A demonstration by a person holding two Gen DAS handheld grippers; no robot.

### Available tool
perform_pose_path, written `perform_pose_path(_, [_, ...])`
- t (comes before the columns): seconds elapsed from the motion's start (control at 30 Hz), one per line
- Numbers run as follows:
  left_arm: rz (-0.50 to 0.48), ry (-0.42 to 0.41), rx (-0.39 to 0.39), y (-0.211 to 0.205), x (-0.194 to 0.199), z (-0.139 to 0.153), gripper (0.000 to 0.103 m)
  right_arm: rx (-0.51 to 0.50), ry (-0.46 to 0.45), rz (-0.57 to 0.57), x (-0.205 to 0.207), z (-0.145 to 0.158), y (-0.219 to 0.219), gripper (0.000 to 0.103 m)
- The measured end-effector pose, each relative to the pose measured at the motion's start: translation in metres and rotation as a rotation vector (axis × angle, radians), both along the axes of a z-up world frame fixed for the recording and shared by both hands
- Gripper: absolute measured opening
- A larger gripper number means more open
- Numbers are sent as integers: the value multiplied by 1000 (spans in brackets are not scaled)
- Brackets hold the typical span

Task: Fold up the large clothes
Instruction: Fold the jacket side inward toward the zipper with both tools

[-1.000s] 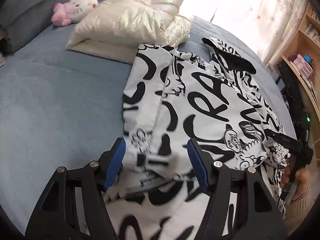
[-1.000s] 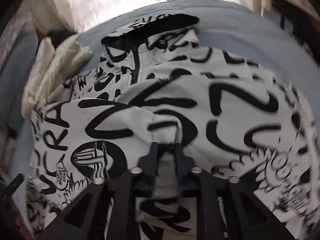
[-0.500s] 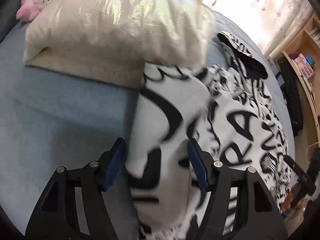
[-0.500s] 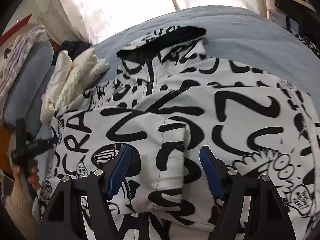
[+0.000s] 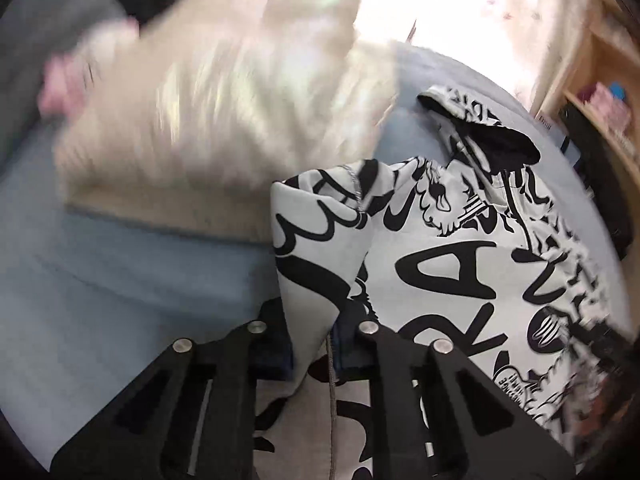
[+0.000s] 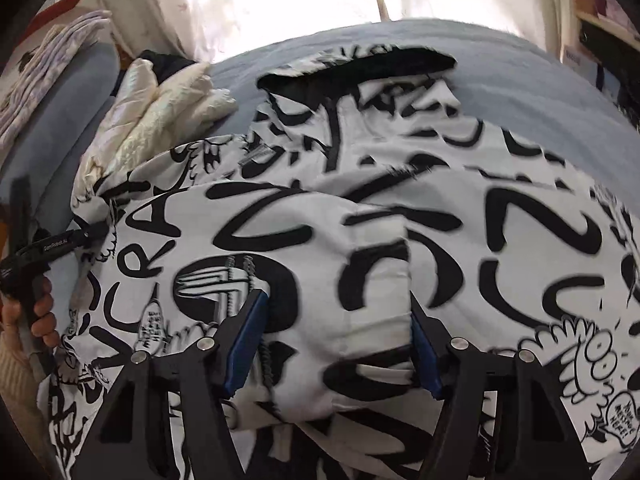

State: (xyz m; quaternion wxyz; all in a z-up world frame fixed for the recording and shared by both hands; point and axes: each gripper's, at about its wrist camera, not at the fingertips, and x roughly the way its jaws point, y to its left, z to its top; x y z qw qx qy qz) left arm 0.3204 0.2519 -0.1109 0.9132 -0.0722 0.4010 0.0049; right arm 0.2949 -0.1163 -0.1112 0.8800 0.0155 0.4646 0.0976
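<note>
The bare blue bed (image 5: 100,280) left of the jacket (image 5: 460,272) has room to pass. The cream pillow (image 5: 224,120) blocks the way ahead, touching the jacket.

Place: a bedroom in a home.
Bed (image 6: 520,92): a wide mattress under a grey-blue cover fills most of both views.
Pillows (image 5: 224,112): pale cream, slightly shiny, piled near the head of the bed; blurred in the left wrist view.
Soft toy (image 5: 64,84): a pink and white blur beside the pillows.
Window: bright daylight through a light curtain (image 6: 280,4) behind the bed.
Shelving (image 5: 600,92): a wooden unit at the right edge of the left wrist view, with small coloured items on it, too blurred to name.
Folded linen (image 6: 44,76): a striped stack at the left edge of the right wrist view.
</note>
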Motion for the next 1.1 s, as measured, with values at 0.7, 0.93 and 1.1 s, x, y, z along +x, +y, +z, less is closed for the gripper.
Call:
perform_pose_path(0.7, [37, 7, 97, -24, -76, 59, 17, -38, -68, -14, -61, 60, -26, 57])
perform_pose_path(0.93, [-49, 1, 35, -102, -111, 52, 18, 80, -41, 46, -62, 64, 20, 43])
perform_pose_path(1.1, [11, 92, -12, -126, -107, 8, 18, 79, 45, 77, -54, 29, 48, 43])
